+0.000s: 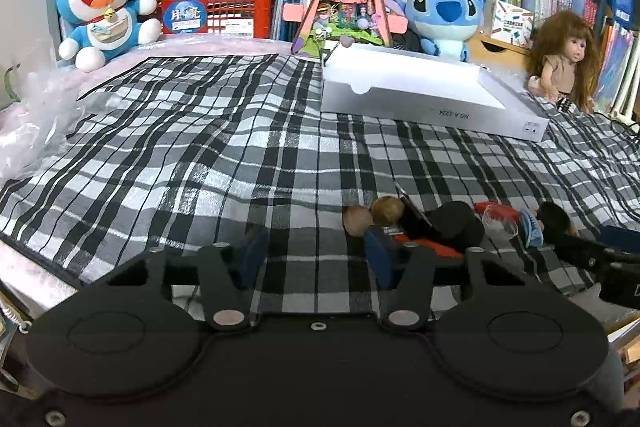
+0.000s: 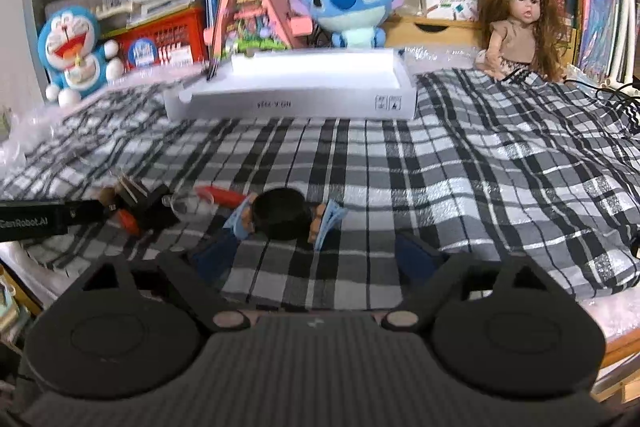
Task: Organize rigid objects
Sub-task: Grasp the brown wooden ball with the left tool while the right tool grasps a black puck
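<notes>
On checked cloth [image 2: 440, 167], figurines [image 2: 280, 215] strung left-right, jaws apart

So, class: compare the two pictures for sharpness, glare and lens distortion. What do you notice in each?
Left wrist view: mostly sharp; the white box has crisp print, though the checked cloth shows shiny glare patches. Right wrist view: softer, with the pink toy house and box lettering smeared. Both: fisheye bending curves the edges and bookshelves.
</notes>
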The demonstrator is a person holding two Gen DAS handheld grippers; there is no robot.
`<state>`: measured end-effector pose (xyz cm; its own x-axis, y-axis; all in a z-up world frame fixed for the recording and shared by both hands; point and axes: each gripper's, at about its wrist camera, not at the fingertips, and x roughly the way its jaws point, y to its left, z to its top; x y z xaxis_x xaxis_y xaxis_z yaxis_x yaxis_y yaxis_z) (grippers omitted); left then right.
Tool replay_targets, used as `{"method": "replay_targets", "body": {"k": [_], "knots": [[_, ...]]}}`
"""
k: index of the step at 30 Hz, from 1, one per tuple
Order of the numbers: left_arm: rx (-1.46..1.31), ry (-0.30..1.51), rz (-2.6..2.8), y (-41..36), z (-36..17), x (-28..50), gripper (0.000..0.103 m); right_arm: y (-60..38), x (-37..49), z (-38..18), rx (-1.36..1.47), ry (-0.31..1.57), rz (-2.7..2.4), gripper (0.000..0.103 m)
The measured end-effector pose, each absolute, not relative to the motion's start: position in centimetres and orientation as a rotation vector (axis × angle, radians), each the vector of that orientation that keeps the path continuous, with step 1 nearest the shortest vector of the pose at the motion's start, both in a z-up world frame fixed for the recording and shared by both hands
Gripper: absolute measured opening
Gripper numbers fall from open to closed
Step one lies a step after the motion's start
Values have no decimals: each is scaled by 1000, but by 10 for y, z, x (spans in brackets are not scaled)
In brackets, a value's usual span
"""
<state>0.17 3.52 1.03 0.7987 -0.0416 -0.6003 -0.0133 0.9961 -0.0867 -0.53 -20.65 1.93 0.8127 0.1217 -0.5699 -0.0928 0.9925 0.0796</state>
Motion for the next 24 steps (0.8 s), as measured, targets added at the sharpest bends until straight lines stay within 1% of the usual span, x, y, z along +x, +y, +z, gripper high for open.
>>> {"method": "replay_targets", "body": {"k": [3,5,9,11,12,15,16,19,20,22,24], "knots": [[-83,639,-38,34,10,3,40,-207,-7,23,58,588,126,76],[-78,634,-54,32,9,4,39,-204,-7,24,44,575,130,61],[-70,620,-64,26,7,5,37,-194,-5,26,-4,552,159,56],[-70,613,-71,24,5,6,30,-190,-4,25,-13,551,169,56],[-74,613,-77,24,5,7,24,-188,-3,25,-18,551,175,55],[-85,612,-88,24,5,9,14,-183,1,23,-40,554,182,51],[-84,610,-89,24,5,9,14,-182,2,22,-46,556,181,47],[-75,606,-83,22,5,10,14,-180,3,23,-55,553,180,39],[-75,606,-84,22,6,11,14,-180,4,23,-56,551,179,35],[-76,602,-88,22,7,10,14,-181,5,23,-54,549,174,33],[-70,593,-87,22,8,9,14,-183,5,23,-39,548,164,25]]}}
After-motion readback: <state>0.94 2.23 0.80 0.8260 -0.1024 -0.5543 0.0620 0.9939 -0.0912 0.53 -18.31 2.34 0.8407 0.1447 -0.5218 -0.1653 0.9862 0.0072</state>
